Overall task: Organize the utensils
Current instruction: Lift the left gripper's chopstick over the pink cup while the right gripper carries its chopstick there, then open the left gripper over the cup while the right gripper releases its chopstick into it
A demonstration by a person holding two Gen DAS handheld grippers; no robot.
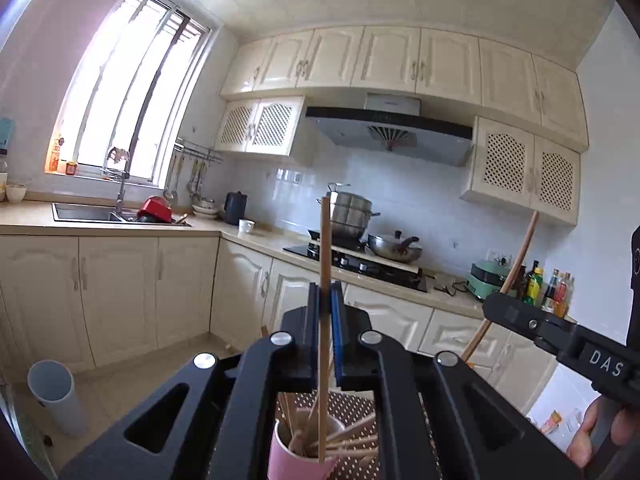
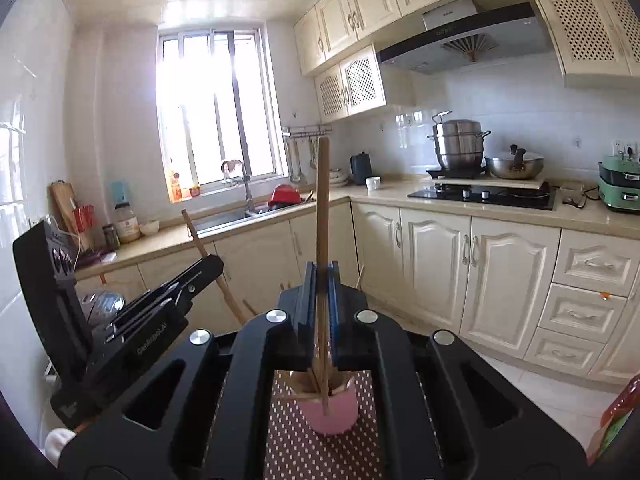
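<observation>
My left gripper is shut on a wooden chopstick that stands nearly upright, its lower end just above a pink cup holding several more chopsticks. My right gripper is shut on another wooden chopstick, upright, its lower tip beside the same pink cup on a dotted brown mat. The right gripper also shows in the left wrist view, with its chopstick. The left gripper shows in the right wrist view, with its chopstick.
Cream kitchen cabinets run along an L-shaped counter with a sink, a gas hob bearing a steel steamer pot and a wok, and a green appliance. A white bin stands on the floor at left.
</observation>
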